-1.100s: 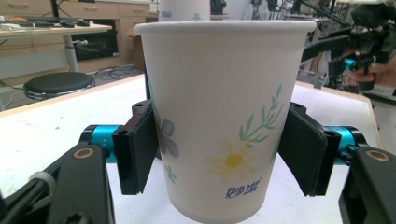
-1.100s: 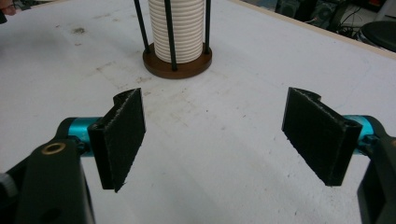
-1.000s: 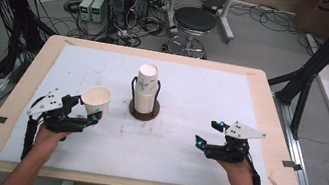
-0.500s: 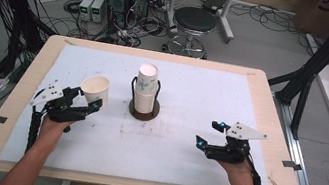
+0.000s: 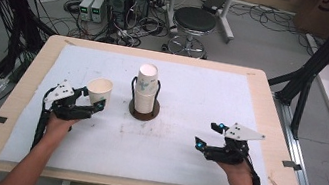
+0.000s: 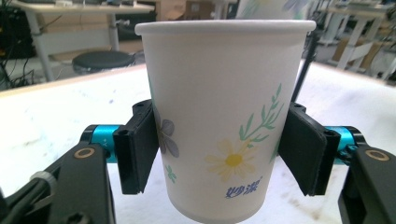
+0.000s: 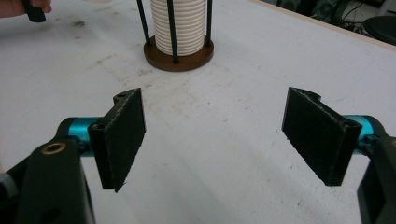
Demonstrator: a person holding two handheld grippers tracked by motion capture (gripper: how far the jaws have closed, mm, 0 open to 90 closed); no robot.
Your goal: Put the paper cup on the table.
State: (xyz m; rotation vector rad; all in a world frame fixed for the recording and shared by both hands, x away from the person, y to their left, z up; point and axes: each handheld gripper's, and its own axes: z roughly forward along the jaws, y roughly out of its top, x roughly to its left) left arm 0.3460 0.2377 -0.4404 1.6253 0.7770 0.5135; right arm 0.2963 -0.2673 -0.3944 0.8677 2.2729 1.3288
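The left gripper [image 5: 92,105] pinches one paper cup [image 5: 99,90] between its two pads [image 6: 135,151], which press the cup's lower wall from either side. The cup stands upright in the grip, mouth up, its long axis vertical. The left gripper view shows what the high view cannot: a printed daisy, a purple flower, green sprigs and blue lettering on the cup's side, and the cup's bottom edge seemingly clear of the white mat [image 5: 193,90]. The high view shows the cup's open mouth from above.

Just beyond that gripper's tips, toward the table's middle, stands one cup holder [image 5: 143,111], a brown round base with thin black rods, bearing a stack of cups [image 5: 146,87], also upright; how many are stacked I cannot tell.

The right gripper [image 5: 207,135], well apart from the held cup, rests low over the mat with its jaws spread wide and nothing between them. Its own view shows the stack's ribbed lower rims.
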